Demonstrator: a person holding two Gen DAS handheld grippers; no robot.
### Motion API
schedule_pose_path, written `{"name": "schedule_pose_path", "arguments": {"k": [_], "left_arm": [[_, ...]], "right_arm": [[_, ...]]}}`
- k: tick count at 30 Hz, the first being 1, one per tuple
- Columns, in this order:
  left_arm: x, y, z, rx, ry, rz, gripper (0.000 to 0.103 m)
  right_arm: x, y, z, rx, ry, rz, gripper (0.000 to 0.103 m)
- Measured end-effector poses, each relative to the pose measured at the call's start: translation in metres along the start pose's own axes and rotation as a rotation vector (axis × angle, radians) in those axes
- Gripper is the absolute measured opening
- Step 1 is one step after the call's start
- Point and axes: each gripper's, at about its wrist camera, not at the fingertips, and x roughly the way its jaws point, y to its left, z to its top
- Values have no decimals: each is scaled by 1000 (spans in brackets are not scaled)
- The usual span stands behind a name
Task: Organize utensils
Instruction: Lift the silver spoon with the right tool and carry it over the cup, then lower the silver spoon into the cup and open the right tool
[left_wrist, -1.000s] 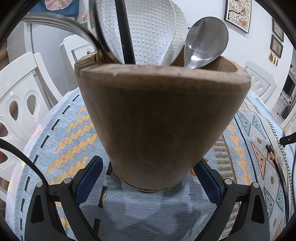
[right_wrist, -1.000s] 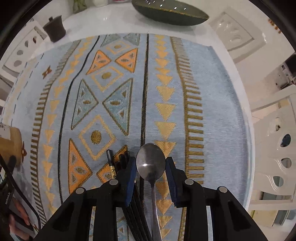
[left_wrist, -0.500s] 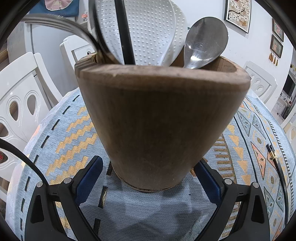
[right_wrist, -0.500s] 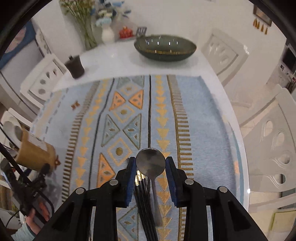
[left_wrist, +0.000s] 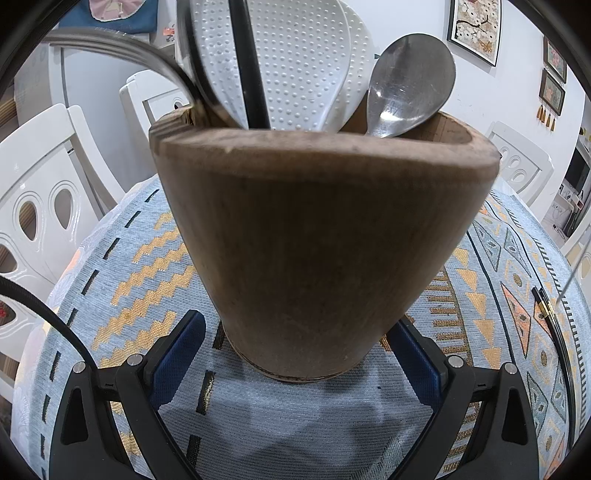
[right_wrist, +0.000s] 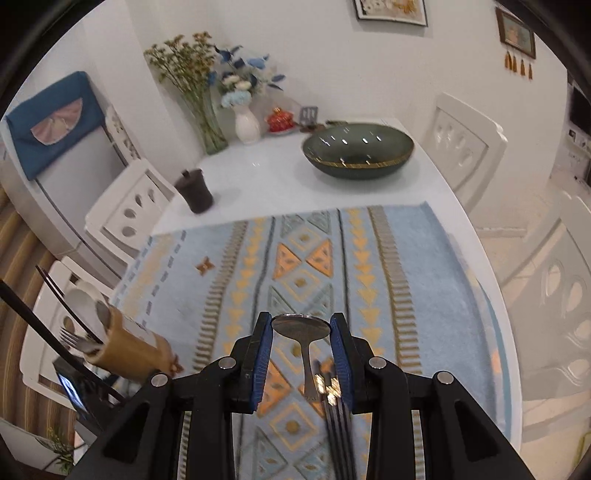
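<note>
Woven tablecloth (right_wrist: 424, 280), round wooden holder (left_wrist: 325, 251), steel spoon (right_wrist: 301, 328)

Left wrist cam is sitting super close behind the wooden utensil holder (left_wrist: 317, 240), looking down at it so it's filling most of the view. Right wrist cam is riding higher, looking down across the table (right_wrist: 280, 177) toward the far wall, catching that same holder (right_wrist: 129, 350) at lower left.

Black tongs (right_wrist: 301, 328) — blue ribbed pads (right_wrist: 263, 350), silver screws.
</note>
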Motion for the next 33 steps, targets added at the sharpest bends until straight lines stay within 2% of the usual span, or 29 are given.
{"name": "schedule_pose_path", "arguments": {"k": [7,13,19,25,33], "left_arm": [[0,0,0,0,-4,0,99],[-3,2,1,-6,-11,-7,99],[-7,5,-2,-9,-21,-7,99],[-11,5,-3,-12,-30,-8,99],[-15,3,-4,-13,-36,-10,99]], "right_arm": [[-20,50,32,-68,-84,123,31],[-53,112,51,-156,-178,309,31],[-54,171,59,-217,-169,468,31],[-35,215,49,-290,-134,490,31],[-10,221,37,-300,-64,464,31]]}}
